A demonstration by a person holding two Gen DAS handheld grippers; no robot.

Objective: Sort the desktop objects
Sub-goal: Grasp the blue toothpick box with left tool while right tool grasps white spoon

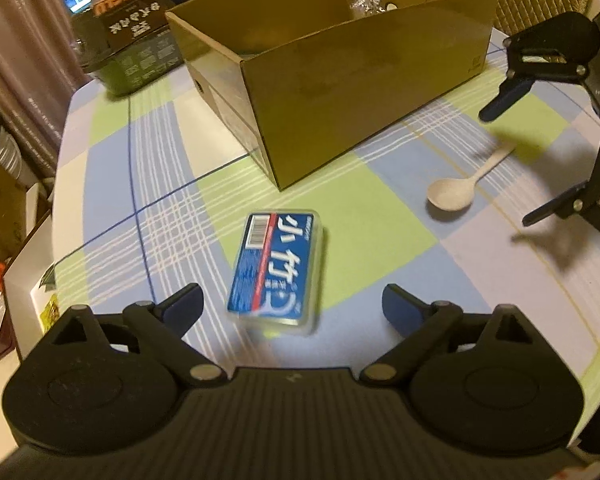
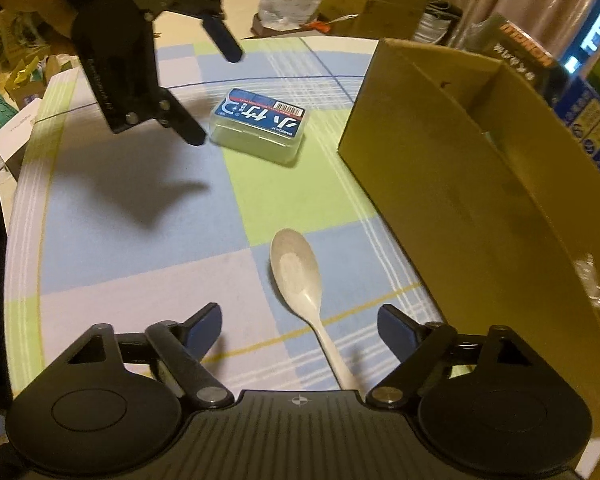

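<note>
Over at the left, the left claw (image 1: 292, 308) hangs spread wide above the blue-labelled plastic case (image 1: 278, 268), nothing pinched, the case lying flat on the checked desk (image 1: 140, 168) just in front of its fingertips and near the corner of the open cardboard box (image 1: 340, 80). To take it cleanly I'd judge the claw should come down square over the case's narrow width (it lies a touch askew to the fingers) and close only once both pads flank the clear sides. Moving right, the pale spoon (image 2: 300, 280) lies bowl up on the desk beside the box wall, its handle running back between the fingers of the right claw (image 2: 300, 324), which is also spread and gripping nothing. The handle is thin and low, so the pads need to get right down to the cloth before they squeeze, or it will likely skid away. At the far right the box stands waiting, something crinkly and shiny inside it that I cannot identify. The tail of the spoon handle is hidden under the right claw's body, the case's print is blurred in the left view, and the clutter beyond the desk is too dim to name.
</note>
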